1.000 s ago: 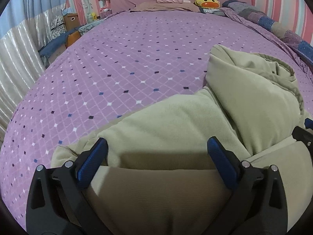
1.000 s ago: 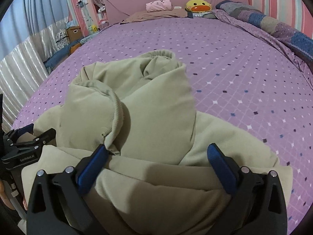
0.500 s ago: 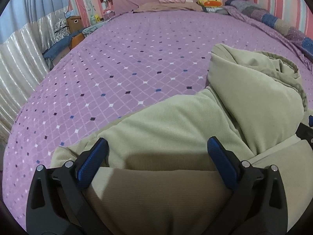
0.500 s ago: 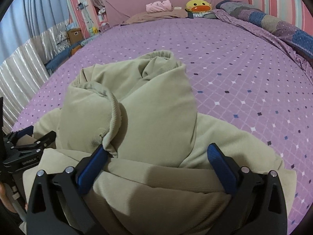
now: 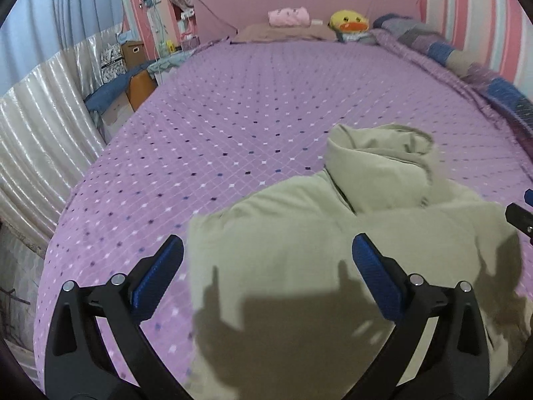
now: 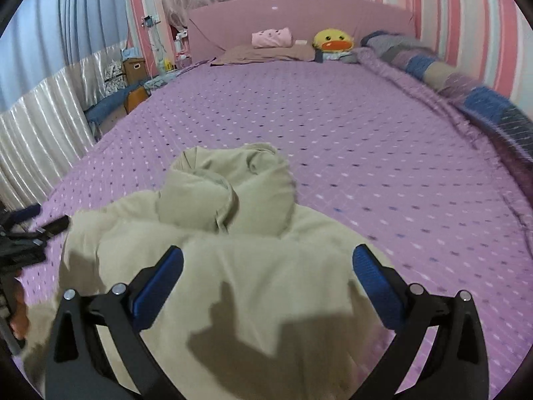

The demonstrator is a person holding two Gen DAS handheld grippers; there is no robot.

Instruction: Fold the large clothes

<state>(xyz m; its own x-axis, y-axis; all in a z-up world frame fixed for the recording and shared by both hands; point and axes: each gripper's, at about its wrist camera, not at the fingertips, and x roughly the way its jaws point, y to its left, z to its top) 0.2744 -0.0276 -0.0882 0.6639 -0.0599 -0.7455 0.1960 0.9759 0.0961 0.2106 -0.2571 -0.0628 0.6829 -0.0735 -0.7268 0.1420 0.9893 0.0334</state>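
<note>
Khaki-green fabric fills the near part of both views: a hooded sweatshirt (image 5: 299, 266) lies folded on the bed (image 5: 266, 106), on its purple bedspread patterned with small diamonds. Its hood (image 5: 376, 166) sits bunched at the far end of the folded body, opening upward, with the ribbed edge curling over in the right wrist view (image 6: 230, 193).

Our left claw (image 5: 266, 266) hangs above the sweatshirt's left edge with its blue-padded fingers (image 5: 156, 276) spread wide and nothing between them; one finger is over the bedspread, the other over the cloth. Our right claw (image 6: 266, 270) is likewise released, its fingers (image 6: 376, 286) wide apart above the body of the sweatshirt (image 6: 250, 283), gripping nothing. We cannot tell whether either claw touches the fabric. Shadows of both claws fall dark on the cloth below them.

From the right wrist view we see our left claw at the left margin (image 6: 23, 236), just beside the sweatshirt's edge, with a bit of the hand (image 6: 18, 320) that holds it. From the left wrist view a tip of the right claw (image 5: 521, 213) shows at the right edge.

Farther up the bed, near the pink headboard (image 6: 299, 16), lie a brown pillow (image 6: 263, 53), a pink plush (image 6: 271, 37) and a yellow duck plush (image 6: 333, 41). A patchwork quilt (image 6: 466, 80) runs rolled along the right side against the striped wall.
</note>
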